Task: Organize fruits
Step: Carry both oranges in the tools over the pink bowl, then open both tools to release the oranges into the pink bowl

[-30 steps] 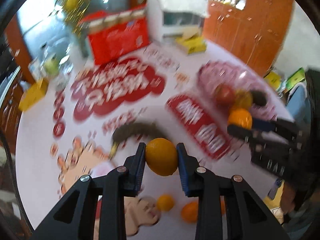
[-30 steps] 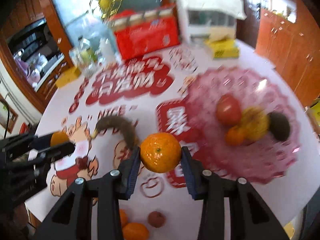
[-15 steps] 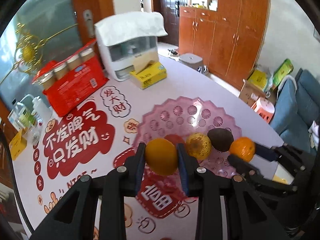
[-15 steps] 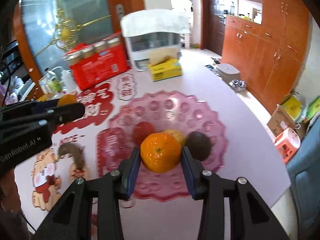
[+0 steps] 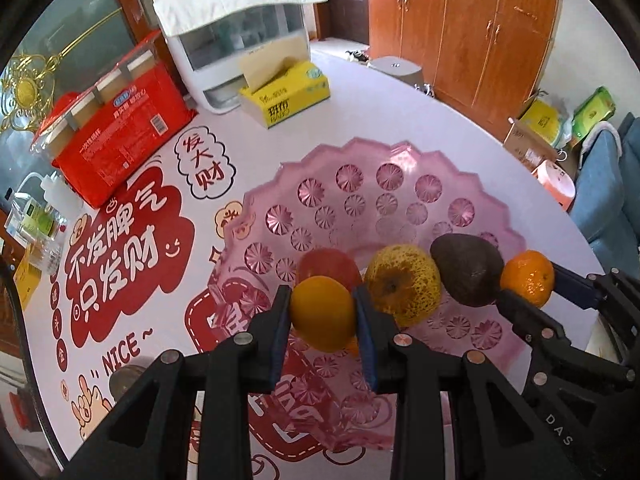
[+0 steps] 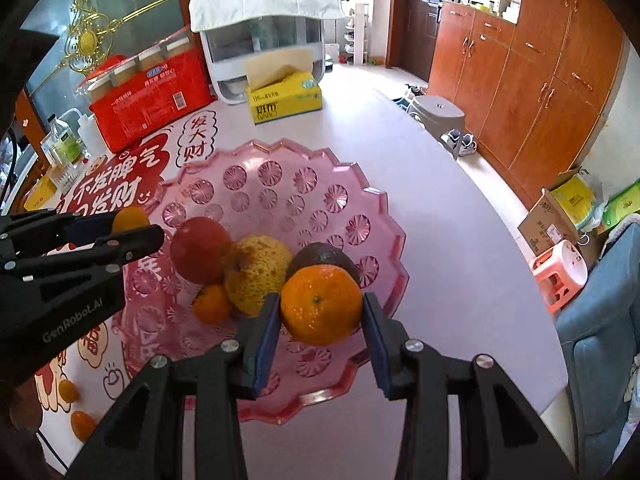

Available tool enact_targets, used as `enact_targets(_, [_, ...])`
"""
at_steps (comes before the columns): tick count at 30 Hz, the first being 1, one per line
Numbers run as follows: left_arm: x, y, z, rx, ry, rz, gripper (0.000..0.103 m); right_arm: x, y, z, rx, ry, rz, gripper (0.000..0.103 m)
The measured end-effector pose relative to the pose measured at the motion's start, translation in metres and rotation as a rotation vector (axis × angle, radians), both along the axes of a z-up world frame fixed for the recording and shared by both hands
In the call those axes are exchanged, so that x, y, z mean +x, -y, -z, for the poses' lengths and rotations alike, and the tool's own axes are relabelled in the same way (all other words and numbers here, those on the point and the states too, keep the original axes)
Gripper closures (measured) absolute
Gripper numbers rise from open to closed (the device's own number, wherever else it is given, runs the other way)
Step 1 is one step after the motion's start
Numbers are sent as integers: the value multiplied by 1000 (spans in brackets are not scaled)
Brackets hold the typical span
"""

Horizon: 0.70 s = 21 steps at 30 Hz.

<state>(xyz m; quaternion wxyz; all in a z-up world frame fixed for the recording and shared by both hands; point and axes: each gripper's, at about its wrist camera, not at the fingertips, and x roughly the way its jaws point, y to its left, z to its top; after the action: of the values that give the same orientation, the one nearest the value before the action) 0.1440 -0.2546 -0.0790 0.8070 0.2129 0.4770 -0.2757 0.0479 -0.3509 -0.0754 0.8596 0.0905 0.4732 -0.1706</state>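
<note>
Here the left tongs (image 5: 323,312) grip an orange (image 5: 322,313) and the right tongs (image 6: 321,308) grip a tangerine (image 6: 321,305), both low in frame over the pink tray (image 6: 376,216).

You have one pink tray (image 6: 352,384) with four fruits in it: one red fruit (image 6: 198,248), one speckled yellow fruit (image 6: 256,272), one dark avocado (image 6: 320,256) and one small orange (image 6: 212,304). Two more oranges are clamped, one per gripper (image 5: 322,314) (image 6: 320,304). Two small oranges (image 6: 82,424) lie on the table, beside one tissue box (image 6: 284,98).
</note>
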Motion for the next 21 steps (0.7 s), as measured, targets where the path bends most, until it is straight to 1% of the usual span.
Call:
enact_targets(8, [5,-6,13,26,-31,-50,73,6,2,9,8,-17,-24,61])
enact_targets(9, [5,-8,13,25,-37,-56,71,5,2,9,9,-17,-27,61])
enact_targets(11, [3,-12,13,28,-30,-68,55,7,1,9,11,-15,-32,61])
enact_targets(12, [3,-14,12,32,-24,-76,33,7,1,9,19,-16,-32,61])
enact_targets(13, [2,-17,10,33,-12,-89,18,7,2,9,29,-15,-31,60])
enact_targets(14, [1,-21,7,30,7,-106,17,7,2,9,39,-12,-29,58])
enact_targets(16, [0,-27,2,20,15,-112,17,7,3,7,46,-4,-22,51])
enact_targets(18, [0,-32,-1,16,14,-123,17,6,3,6,50,3,-19,48])
enact_targets(21, [-1,-44,-5,9,7,-142,17,6,0,3,63,9,-21,48])
